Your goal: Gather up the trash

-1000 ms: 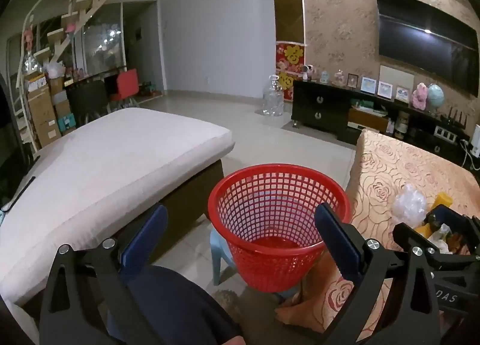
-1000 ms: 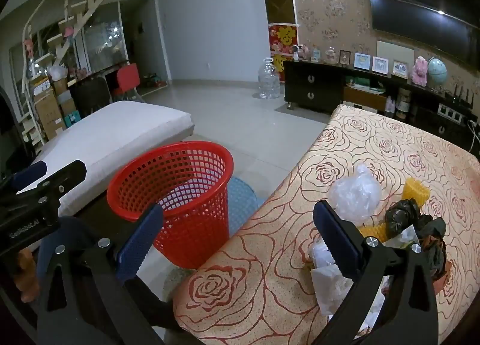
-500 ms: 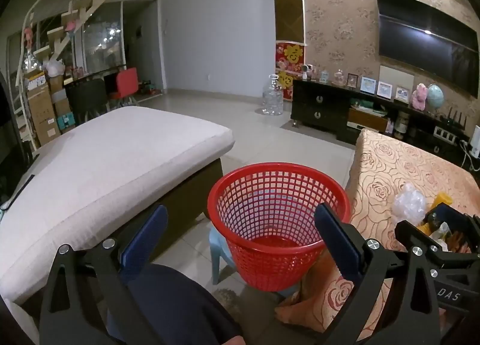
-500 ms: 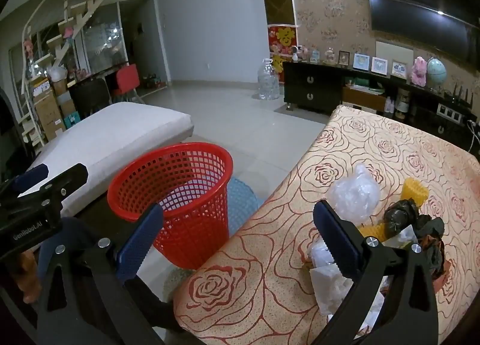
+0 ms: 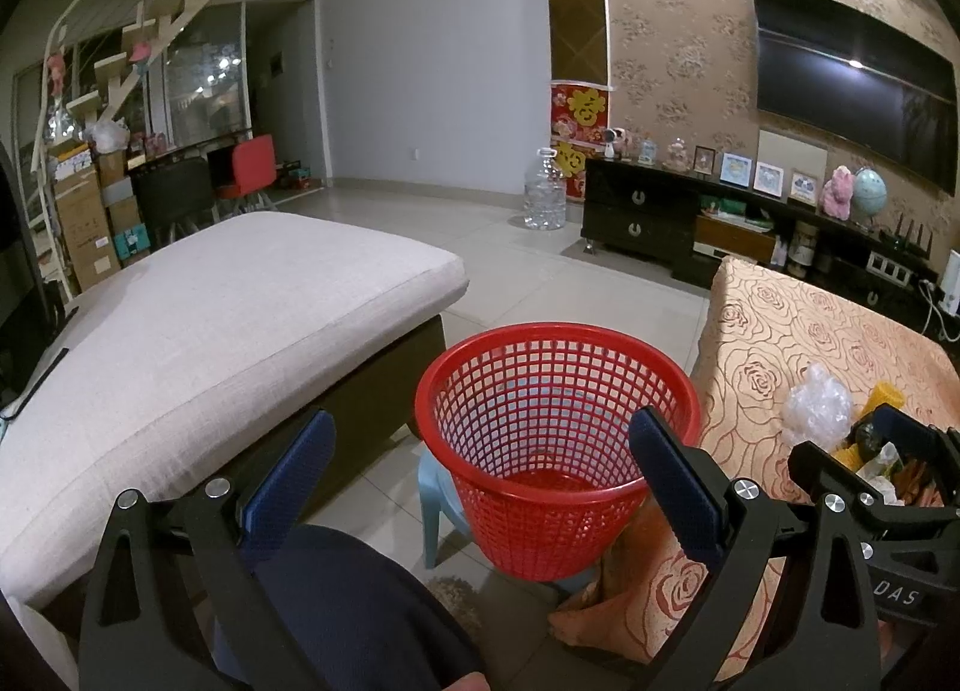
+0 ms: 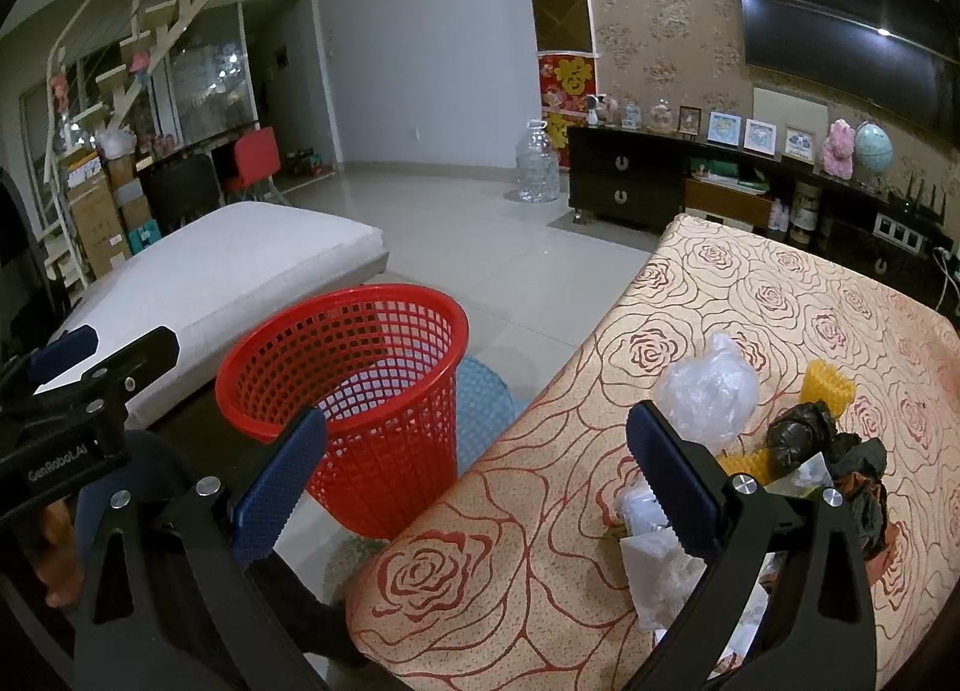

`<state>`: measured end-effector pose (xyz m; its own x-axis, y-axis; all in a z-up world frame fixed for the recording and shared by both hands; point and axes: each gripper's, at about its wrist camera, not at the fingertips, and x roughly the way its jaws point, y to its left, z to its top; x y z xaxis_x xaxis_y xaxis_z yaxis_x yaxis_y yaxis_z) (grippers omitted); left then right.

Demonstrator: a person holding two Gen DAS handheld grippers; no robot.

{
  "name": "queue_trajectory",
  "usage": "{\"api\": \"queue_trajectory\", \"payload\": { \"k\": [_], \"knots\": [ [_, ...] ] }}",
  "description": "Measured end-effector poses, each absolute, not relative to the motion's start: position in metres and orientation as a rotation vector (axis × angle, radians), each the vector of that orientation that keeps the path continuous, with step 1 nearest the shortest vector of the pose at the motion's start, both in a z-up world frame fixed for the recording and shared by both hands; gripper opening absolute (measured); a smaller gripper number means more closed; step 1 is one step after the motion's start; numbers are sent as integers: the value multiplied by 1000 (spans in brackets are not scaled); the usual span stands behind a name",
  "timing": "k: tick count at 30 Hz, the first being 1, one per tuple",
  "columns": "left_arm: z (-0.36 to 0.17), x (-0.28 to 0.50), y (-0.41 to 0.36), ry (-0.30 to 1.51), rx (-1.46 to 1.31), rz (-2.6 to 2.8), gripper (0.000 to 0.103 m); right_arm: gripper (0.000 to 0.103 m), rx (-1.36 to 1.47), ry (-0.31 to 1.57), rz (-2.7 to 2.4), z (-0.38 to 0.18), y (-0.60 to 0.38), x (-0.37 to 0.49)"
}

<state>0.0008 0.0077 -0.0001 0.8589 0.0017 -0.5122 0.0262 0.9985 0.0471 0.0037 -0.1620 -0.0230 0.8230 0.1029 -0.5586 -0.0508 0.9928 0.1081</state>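
A red mesh basket [image 5: 558,439] [image 6: 360,391] stands on a small blue stool beside the rose-patterned table [image 6: 540,511]. Trash is piled on the table's right part: a crumpled clear plastic bag [image 6: 708,391] [image 5: 819,409], a yellow corrugated piece [image 6: 828,385], a black crumpled bag [image 6: 804,439] and white paper scraps [image 6: 660,577]. My left gripper [image 5: 480,481] hangs open in front of the basket, holding nothing. My right gripper [image 6: 474,481] is open above the table's near corner, its right finger just in front of the pile, nothing between its fingers.
A pale cushioned couch [image 5: 210,331] lies left of the basket. A dark TV cabinet [image 6: 690,193] with frames and a big water bottle [image 6: 537,162] stand at the far wall. Tiled floor [image 6: 480,247] stretches between. A person's dark-clad knee [image 5: 360,601] is below my left gripper.
Almost nothing differs; both grippers stay open and the views have only drifted slightly.
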Motion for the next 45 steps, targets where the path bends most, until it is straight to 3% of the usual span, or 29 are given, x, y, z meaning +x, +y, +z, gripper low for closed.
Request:
{"api": "queue_trajectory", "payload": {
  "k": [45],
  "knots": [
    [-6,2,1,538,54,-15,95,97,81,618,86,-33,-162,5]
  ]
}}
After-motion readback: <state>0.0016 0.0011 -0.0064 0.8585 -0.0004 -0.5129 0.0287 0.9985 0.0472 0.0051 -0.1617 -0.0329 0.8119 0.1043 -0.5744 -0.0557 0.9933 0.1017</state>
